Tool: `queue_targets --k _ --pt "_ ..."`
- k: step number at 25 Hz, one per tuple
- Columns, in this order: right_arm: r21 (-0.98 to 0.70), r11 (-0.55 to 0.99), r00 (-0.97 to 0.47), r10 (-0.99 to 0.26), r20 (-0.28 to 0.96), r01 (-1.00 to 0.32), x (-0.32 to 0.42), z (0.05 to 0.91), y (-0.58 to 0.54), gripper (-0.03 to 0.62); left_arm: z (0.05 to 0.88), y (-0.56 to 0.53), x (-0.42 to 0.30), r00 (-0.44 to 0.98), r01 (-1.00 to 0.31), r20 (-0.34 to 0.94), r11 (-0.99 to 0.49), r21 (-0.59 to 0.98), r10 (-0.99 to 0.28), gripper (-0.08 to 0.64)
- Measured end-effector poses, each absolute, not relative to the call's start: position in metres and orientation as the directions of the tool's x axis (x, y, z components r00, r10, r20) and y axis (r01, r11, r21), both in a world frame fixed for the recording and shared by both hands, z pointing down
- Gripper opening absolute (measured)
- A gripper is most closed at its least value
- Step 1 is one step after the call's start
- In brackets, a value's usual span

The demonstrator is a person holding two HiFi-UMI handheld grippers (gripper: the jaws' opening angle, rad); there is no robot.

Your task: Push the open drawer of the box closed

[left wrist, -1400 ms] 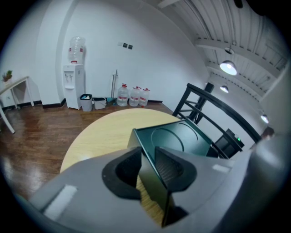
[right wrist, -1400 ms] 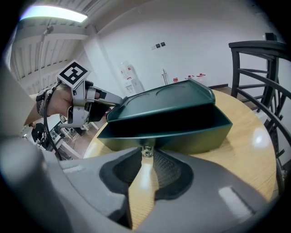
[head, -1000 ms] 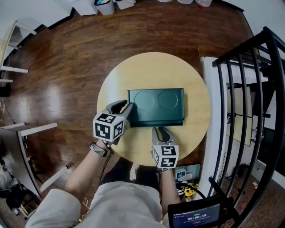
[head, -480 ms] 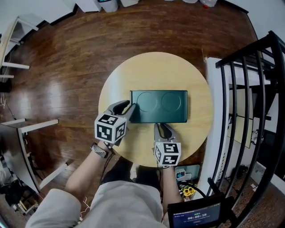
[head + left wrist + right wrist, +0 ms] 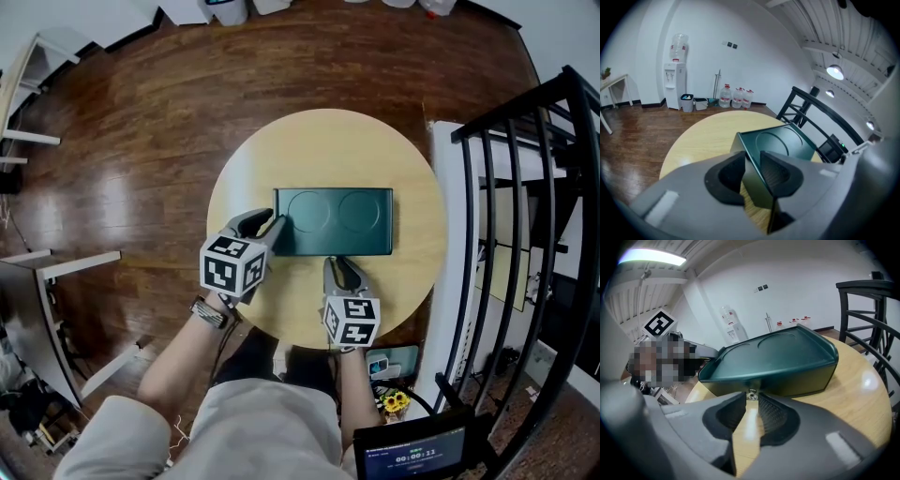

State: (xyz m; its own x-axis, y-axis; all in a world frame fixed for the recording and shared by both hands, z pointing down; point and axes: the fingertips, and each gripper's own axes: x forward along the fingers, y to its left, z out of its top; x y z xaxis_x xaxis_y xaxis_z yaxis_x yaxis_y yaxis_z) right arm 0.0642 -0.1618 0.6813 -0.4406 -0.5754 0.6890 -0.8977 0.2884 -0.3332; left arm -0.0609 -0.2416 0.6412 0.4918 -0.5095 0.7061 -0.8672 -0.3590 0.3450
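Note:
A dark green box [image 5: 333,222] with two round hollows in its lid lies mid-way on the round wooden table [image 5: 319,150]. Its drawer front [image 5: 797,378] looks flush with the box, with a small metal knob [image 5: 751,393] at the middle. My left gripper [image 5: 267,225] is at the box's near left corner. In the left gripper view the box [image 5: 787,143] has its corner wall pinched between the jaws of that gripper [image 5: 751,161]. My right gripper [image 5: 336,263] meets the drawer front, its jaws slightly apart, the knob right at the tips [image 5: 751,401].
A black metal railing [image 5: 525,234] runs down the right side beside the table. On the floor at the left stands a white shelf frame [image 5: 56,272]. A water dispenser [image 5: 675,77] and several bottles [image 5: 736,97] stand by the far wall. A small screen [image 5: 412,455] sits near my legs.
The drawer stuck out from the box's front a second ago and now sits flush. My right gripper has moved forward with it. The left gripper kept its place on the corner.

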Motion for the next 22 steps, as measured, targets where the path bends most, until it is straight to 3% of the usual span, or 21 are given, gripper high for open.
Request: queue_targets --k 10,22 --pt "-0.245 0.212 -0.324 -0.635 0.701 -0.946 0.113 0.656 -0.148 0.089 0.608 -0.25 -0.059 0.499 -0.86 0.654 -0.42 0.291 -0.569 0.089" --pt "-0.134 0.189 -0.23 -0.849 0.475 -0.973 0.128 0.512 -0.17 0.087 0.521 -0.239 -0.063 0.523 -0.84 0.503 -0.518 0.165 -0.688 0.058"
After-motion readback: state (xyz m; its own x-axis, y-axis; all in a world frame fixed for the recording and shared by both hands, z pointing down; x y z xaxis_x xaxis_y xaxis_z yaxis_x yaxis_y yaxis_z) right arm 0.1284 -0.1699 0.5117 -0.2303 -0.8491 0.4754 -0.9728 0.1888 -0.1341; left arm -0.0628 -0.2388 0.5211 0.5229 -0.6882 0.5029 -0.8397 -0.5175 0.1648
